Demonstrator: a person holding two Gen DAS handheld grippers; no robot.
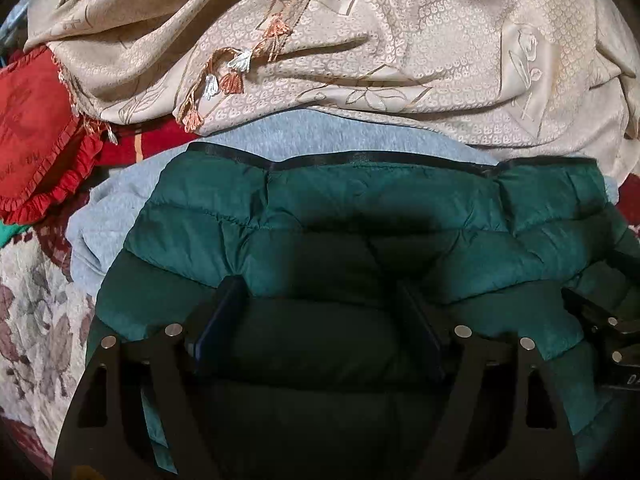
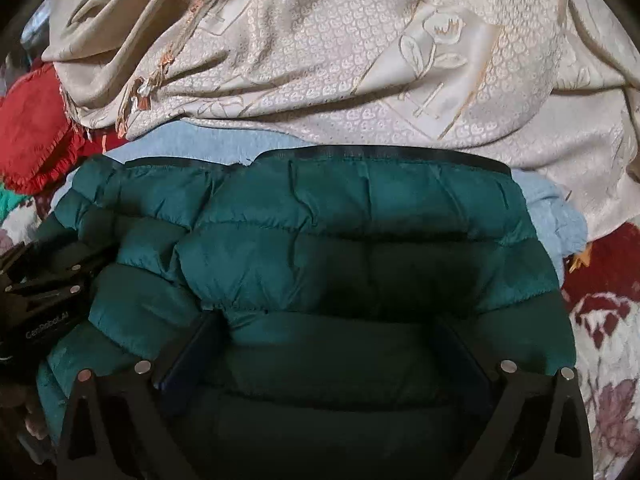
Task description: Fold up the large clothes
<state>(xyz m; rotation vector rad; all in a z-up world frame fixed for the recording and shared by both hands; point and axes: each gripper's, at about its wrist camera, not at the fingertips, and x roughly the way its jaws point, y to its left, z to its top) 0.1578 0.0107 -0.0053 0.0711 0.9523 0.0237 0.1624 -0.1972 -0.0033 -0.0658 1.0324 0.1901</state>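
Observation:
A dark green quilted puffer jacket lies folded on a light blue garment; its black-trimmed hem faces away. It also fills the right wrist view. My left gripper is open, its fingers spread wide and resting on the jacket's padded surface. My right gripper is open in the same way, pressed on the jacket a little to the right. The right gripper's body shows at the right edge of the left view, and the left gripper at the left edge of the right view.
A beige embroidered cloth with orange tassels is heaped behind the jacket. A red frilled cushion lies at the left. A floral bedspread covers the surface, also seen at the right.

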